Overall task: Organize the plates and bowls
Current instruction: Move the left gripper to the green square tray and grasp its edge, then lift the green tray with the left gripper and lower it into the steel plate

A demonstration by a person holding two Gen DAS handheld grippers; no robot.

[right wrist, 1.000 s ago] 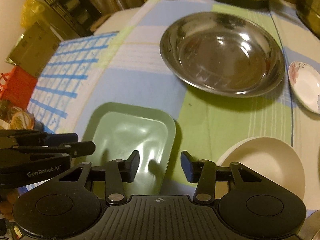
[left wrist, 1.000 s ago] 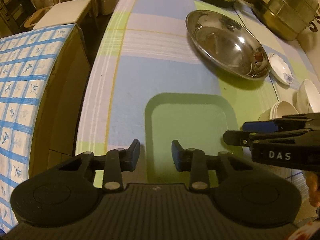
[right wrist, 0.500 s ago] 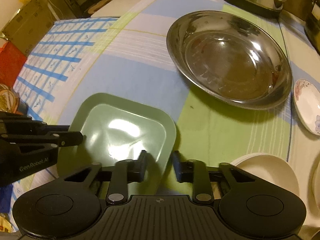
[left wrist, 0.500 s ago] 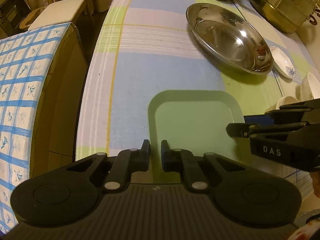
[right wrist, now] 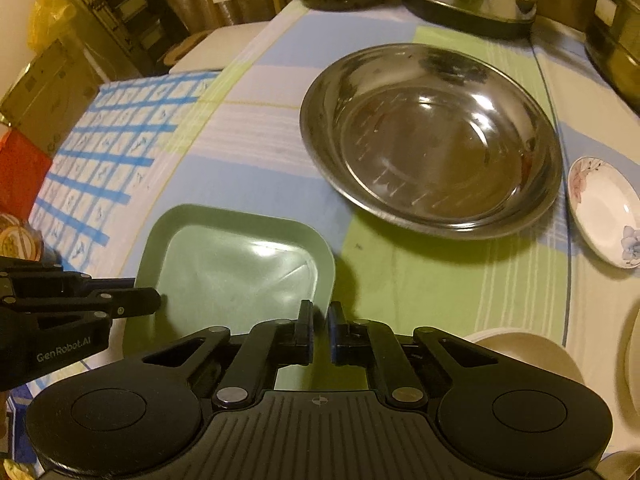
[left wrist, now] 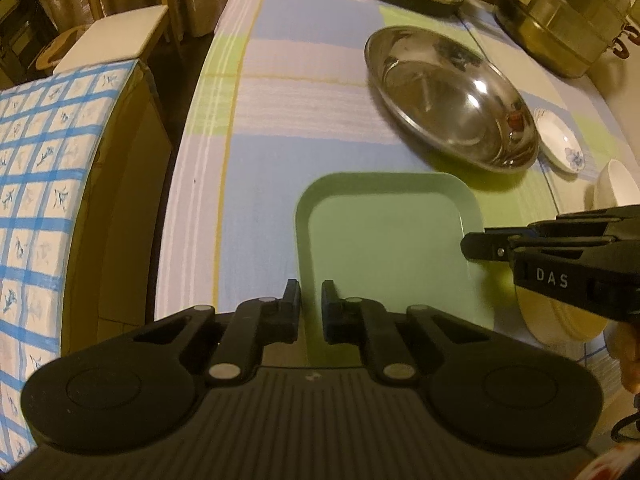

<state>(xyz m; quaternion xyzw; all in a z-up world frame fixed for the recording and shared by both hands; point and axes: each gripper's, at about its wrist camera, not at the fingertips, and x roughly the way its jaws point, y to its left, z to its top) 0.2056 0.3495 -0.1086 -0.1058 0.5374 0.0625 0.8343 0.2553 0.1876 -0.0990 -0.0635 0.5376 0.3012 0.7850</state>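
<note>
**Two grippers clamp the green plate, one edge each**

Two views to call, starting at the left wrist. The left gripper (left wrist: 311,300) is clenched on the near left rim of the square green plate (left wrist: 384,248), fingers pinched so the rim runs between them. Across the plate, the right gripper (left wrist: 474,245) comes in from the side and bites the opposite edge. That pairing makes sense: a wide, shallow plate lying flat offers only its raised rim, and a hold on both sides should keep it level when it comes up. Beyond it on the checked tabletop (left wrist: 280,152) sits the big steel basin (left wrist: 452,112), with a small floral saucer (left wrist: 560,144) just beside its far rim and a white bowl (left wrist: 612,188) near the right edge.

Over to the right wrist. Here the right gripper (right wrist: 319,320) is closed on the plate's near right corner (right wrist: 240,268), rim caught between the fingers, while the left gripper (right wrist: 156,300) holds the left edge. The plate lies directly ahead of both sets of fingers, flat on the tabletop, not yet lifted. The steel basin (right wrist: 432,140) waits well clear behind, the saucer (right wrist: 604,212) to its right, and a stack of white bowls (right wrist: 520,352) sits just right of the gripper. My read: the grasp is done, and the lift is the next call.
</note>
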